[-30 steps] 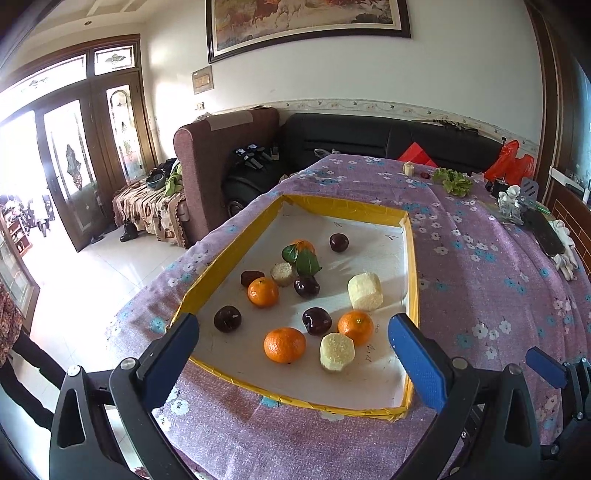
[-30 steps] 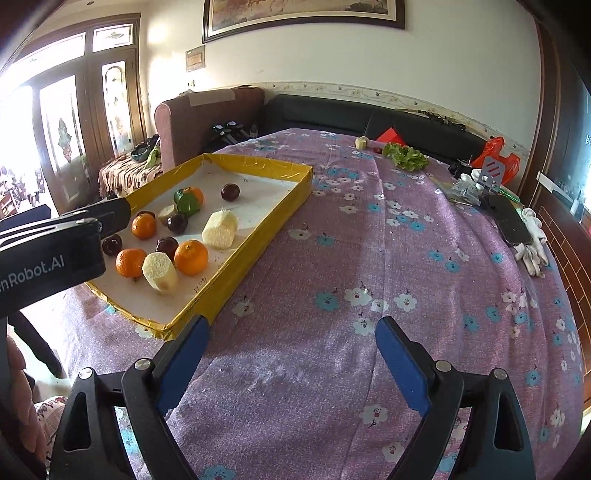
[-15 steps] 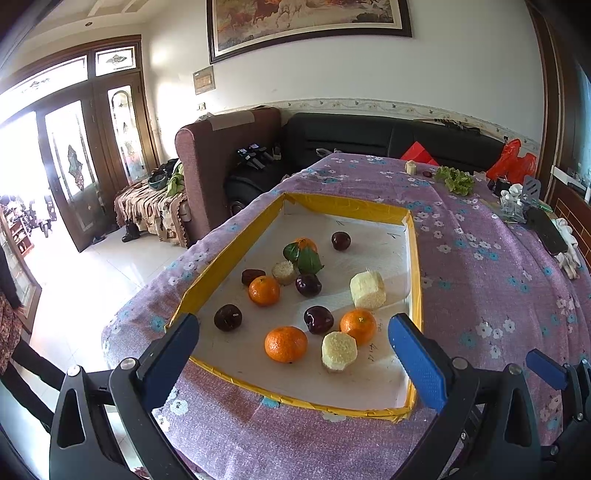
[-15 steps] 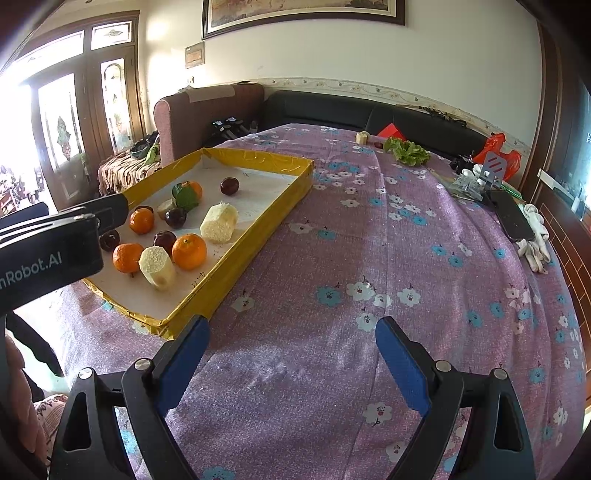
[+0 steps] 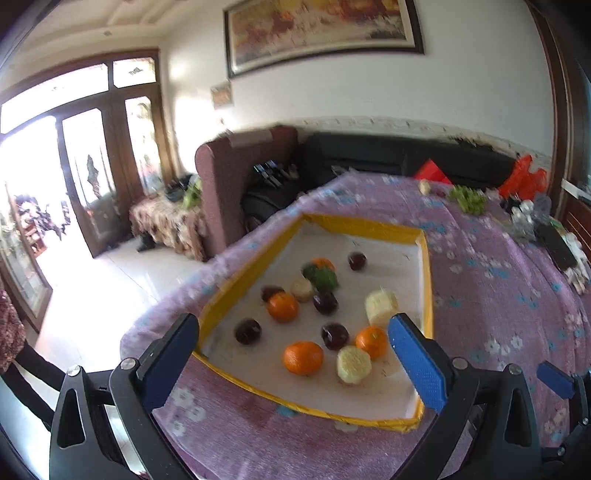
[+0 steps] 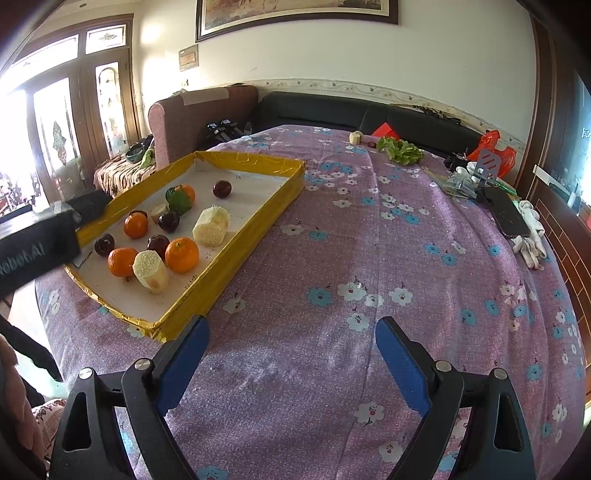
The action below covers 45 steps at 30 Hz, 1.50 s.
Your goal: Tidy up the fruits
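On the surface: a yellow-rimmed tray (image 5: 426, 266) (image 6: 236, 254) sits on a purple floral cloth (image 6: 369, 258), holding all the fruit in view.
Fruit in tray: oranges, among them one nearest the front rim (image 5: 303, 357) (image 6: 122, 262); dark plums such as one near the left rim (image 5: 248, 331) (image 6: 104, 245); pale peeled chunks, one large (image 5: 381, 307) (image 6: 211, 226), one at the front (image 5: 354, 364) (image 6: 150, 271); a green-leafed orange (image 5: 320, 271) (image 6: 180, 196) farther back.
Left hand-held gripper (image 5: 295, 365): blue-padded fingers spread wide and holding nothing, poised above the tray's near edge, framing the front oranges and the front peeled chunk.
Right hand-held gripper (image 6: 291, 365): fingers likewise parted and empty, hanging over bare cloth to the right of the tray, well apart from the fruit.
Only in the left wrist view: the tray seen lengthwise and head-on, blurred by motion; the right tool's blue tip at the far right edge.
Only in the right wrist view: a sharp look at the cloth's far side, with lettuce (image 6: 400, 149), a small pale chunk (image 6: 355, 137) beside it, a dark phone (image 6: 508, 218) and white gloves (image 6: 532, 236); the left tool's black body crossing the tray's left rim.
Backdrop: brown armchair (image 6: 199, 118), black sofa (image 6: 332, 110), framed painting (image 5: 321, 33).
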### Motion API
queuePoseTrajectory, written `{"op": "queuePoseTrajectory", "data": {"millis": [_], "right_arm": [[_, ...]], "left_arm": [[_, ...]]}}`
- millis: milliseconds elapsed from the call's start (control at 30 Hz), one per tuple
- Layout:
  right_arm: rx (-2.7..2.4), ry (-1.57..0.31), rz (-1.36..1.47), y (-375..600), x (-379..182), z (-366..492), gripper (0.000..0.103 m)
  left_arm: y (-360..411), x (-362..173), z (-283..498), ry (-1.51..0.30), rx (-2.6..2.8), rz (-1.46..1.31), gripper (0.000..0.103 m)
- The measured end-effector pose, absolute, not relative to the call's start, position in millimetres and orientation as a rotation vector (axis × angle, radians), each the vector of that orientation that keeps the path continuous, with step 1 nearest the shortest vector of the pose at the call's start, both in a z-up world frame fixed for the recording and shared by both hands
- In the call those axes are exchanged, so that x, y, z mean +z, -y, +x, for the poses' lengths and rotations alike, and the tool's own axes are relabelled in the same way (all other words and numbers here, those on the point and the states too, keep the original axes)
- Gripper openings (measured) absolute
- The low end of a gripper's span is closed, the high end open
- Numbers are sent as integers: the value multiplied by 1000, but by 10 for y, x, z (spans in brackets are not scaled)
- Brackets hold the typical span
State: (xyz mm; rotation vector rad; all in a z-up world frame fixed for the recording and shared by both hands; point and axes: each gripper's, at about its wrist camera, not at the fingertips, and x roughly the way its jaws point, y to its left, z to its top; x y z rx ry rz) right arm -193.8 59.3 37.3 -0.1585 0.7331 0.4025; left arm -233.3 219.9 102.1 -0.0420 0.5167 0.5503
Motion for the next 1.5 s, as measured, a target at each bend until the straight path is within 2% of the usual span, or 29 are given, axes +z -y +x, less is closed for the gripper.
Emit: {"op": "queuePoseTrajectory", "data": {"millis": [200, 300, 833, 1500], "right_arm": [[408, -696, -172, -614, 438, -2004, 94], [414, -685, -181, -637, 454, -2034, 94], [440, -669, -225, -715, 462, -2112, 94], [476, -685, -269, -899, 402, -2161, 95]], "left_arm": [[-1978, 1400, -2866, -148, 646, 33, 103], [-1852, 1383, -3040, -66, 632, 71, 103], [-2214, 1105, -2617, -444, 495, -109, 103], [-2375, 945, -2510, -572, 474, -189, 103]]}}
